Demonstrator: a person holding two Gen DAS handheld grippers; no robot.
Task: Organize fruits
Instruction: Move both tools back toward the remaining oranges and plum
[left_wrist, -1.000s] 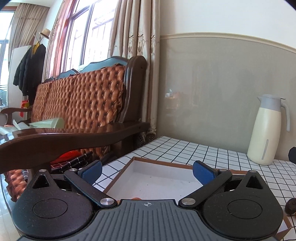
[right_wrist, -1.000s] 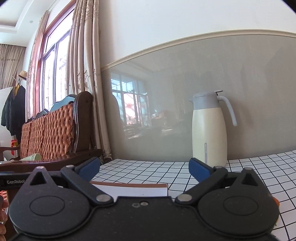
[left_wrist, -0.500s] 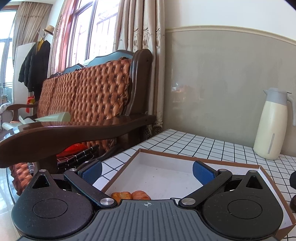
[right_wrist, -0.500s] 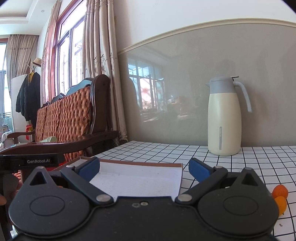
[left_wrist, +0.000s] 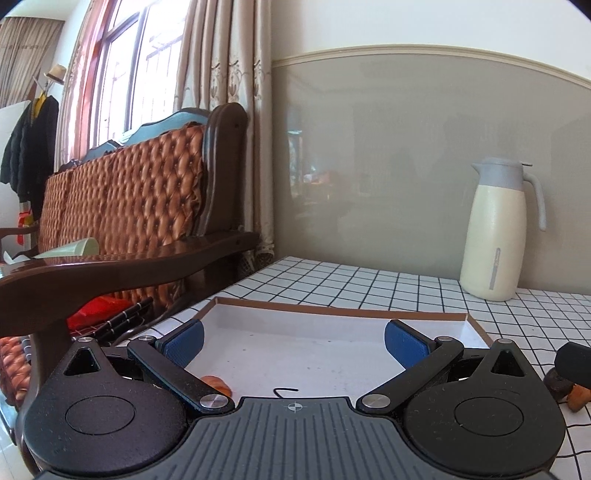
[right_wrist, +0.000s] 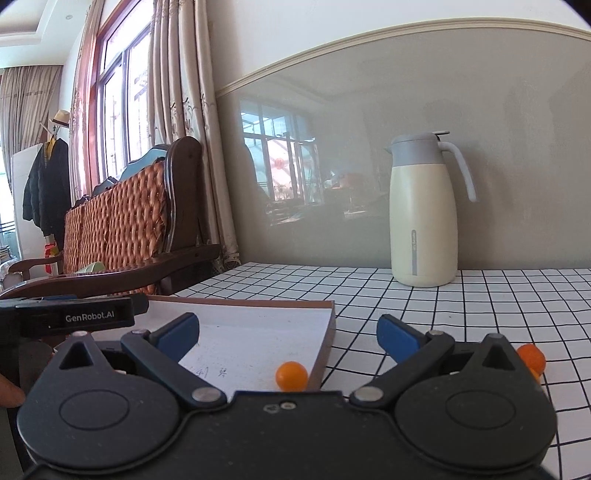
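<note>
A shallow cardboard tray (left_wrist: 332, 310) with a white floor lies on the checked tablecloth; in the right wrist view the same tray (right_wrist: 325, 332) shows its right wall. My left gripper (left_wrist: 293, 338) hovers open over the tray, nothing between its blue pads. A brownish-orange fruit (left_wrist: 216, 384) lies in the tray, half hidden behind the left finger. My right gripper (right_wrist: 288, 328) is open over the tray's right edge. A small orange fruit (right_wrist: 291, 375) sits inside the tray near that wall. Two more small orange fruits (right_wrist: 532, 358) lie on the cloth to the right.
A cream thermos jug (left_wrist: 496, 229) stands at the back by the grey wall. A dark round fruit (left_wrist: 556, 384) and an orange piece (left_wrist: 578, 397) lie right of the tray. A wooden sofa with orange cushions (left_wrist: 122, 206) borders the table's left edge. A hand (right_wrist: 9, 393) shows low left.
Both views have tilted downward, bringing more of the tray and the fruits into sight. The left view has shifted so only one fruit shows in the tray. Both grippers stay open.
</note>
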